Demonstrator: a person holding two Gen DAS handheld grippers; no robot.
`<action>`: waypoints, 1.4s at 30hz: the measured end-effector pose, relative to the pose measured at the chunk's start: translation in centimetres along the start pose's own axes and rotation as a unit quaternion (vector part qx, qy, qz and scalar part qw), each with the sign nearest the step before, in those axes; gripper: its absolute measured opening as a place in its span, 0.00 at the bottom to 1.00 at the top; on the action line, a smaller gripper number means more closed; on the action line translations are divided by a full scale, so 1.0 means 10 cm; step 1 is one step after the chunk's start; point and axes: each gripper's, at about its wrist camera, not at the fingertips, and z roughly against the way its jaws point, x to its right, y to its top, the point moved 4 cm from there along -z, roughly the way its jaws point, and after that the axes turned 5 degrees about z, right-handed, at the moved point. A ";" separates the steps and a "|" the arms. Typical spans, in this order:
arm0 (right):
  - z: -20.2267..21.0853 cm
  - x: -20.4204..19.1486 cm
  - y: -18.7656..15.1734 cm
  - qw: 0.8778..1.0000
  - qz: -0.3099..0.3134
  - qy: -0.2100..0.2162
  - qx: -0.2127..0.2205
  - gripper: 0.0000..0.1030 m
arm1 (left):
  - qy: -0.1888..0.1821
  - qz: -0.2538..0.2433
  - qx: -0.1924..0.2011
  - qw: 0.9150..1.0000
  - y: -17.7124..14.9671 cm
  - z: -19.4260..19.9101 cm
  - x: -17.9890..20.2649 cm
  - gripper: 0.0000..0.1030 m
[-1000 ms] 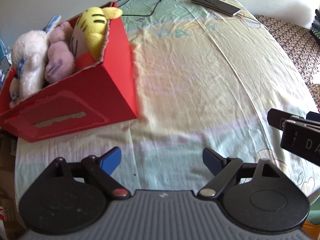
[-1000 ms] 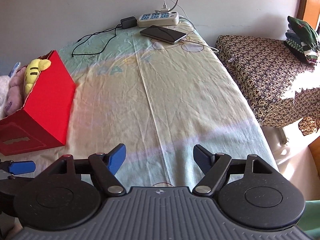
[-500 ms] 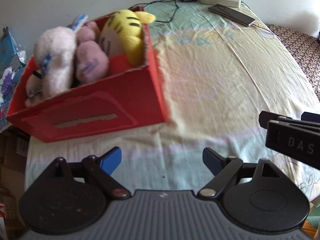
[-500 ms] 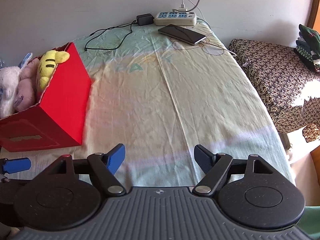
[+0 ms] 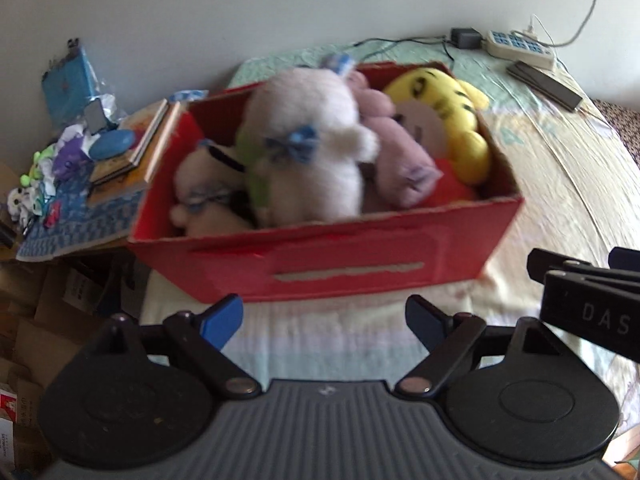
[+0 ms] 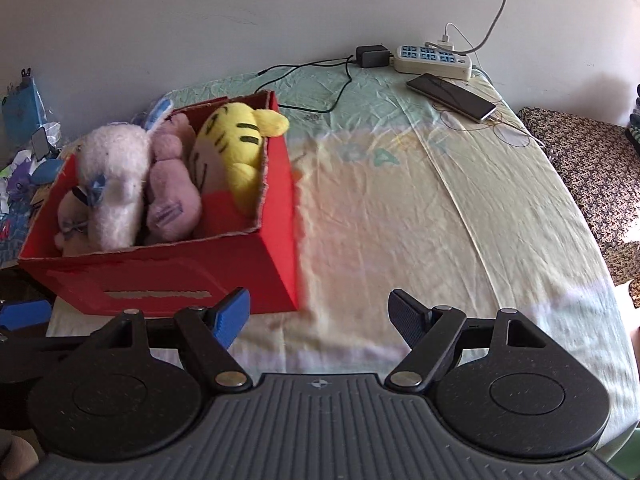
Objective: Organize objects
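Nearest the cameras, the left gripper (image 5: 324,318) has its jaws standing apart with nothing between them, poised above the pale sheet of the bed (image 5: 560,184) just short of the red cardboard box (image 5: 352,264). The right gripper (image 6: 319,312) likewise has its jaws apart and empty, hanging over the bare sheet to the right of the box; part of its black body also juts into the right edge of the left wrist view. The box sits on the left side of the bed, its long front wall with a torn slot facing the grippers, and it is packed with soft toys: a white plush (image 5: 308,152) with a blue bow lies in the middle, a smaller white toy (image 5: 200,184) is wedged low at the left end, a lilac plush (image 5: 400,160) leans beside the white one, and a yellow striped plush (image 5: 460,120) fills the right end, its top rising over the rim. Left of the box, off the bed, is a cluttered pile of books (image 5: 128,148), small toys and a blue package (image 5: 68,80). At the far end of the bed, near the wall, lie a dark phone (image 6: 452,96), a white power strip (image 6: 432,58) with cables plugged in, and a black charger (image 6: 372,56) whose cord trails across the sheet. To the right stands a piece covered in a dark patterned cloth (image 6: 592,160).
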 end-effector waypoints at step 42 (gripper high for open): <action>0.13 -0.89 0.56 0.999 -0.004 -0.005 0.041 0.80 | -0.013 0.002 0.023 1.000 0.62 -0.17 -0.93 0.85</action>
